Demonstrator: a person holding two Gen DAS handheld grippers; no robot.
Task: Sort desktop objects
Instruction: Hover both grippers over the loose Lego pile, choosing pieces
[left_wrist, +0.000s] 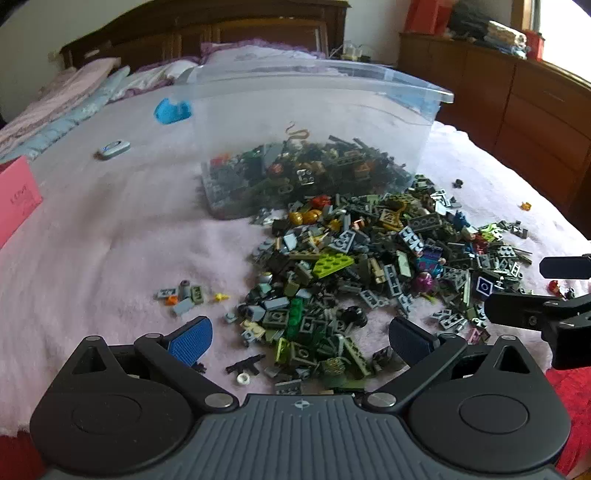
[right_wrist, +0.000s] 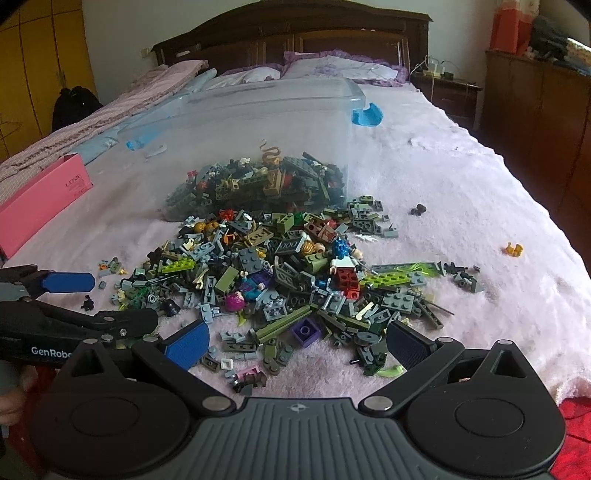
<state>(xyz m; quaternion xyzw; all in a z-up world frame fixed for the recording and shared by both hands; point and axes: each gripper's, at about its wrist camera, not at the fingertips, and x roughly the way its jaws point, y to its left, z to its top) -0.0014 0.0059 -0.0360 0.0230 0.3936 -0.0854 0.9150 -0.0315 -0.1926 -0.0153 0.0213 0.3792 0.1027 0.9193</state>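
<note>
Your fingers are spread wide on both grippers and pinch nothing: the left gripper (left_wrist: 301, 338) hangs over the near edge of the brick pile, the right gripper (right_wrist: 297, 341) likewise, with the left one just off its left finger.

Ahead of both pairs of fingers, well beyond the tips, lies the bed (left_wrist: 110, 240) with its pale fluffy cover, and on it the clear bin (left_wrist: 314, 122), tipped on its side with its mouth toward you and bricks still inside. It is thin, stiff plastic and probably light; its rim is where you would take it.

Between the bin and your fingertips spreads the pile (right_wrist: 280, 273) of small toy bricks, the thing to sort. These pieces are hard, light and slick, and they lie tangled, so a pinch into the thick of the heap would likely catch several or flick some away. Go for pieces at the fringe, and close on flat opposite faces rather than on studs or slopes.

Just between your right fingers sits a purple brick (right_wrist: 306, 331), square and easy to grip. Between the left fingers a green brick (left_wrist: 295, 317) lies among grey plates. Left of the left fingers is a small stray cluster (left_wrist: 184, 295), loose on the cover and simplest to lift cleanly. A yellow bit (right_wrist: 513, 249) lies well off to the right.
</note>
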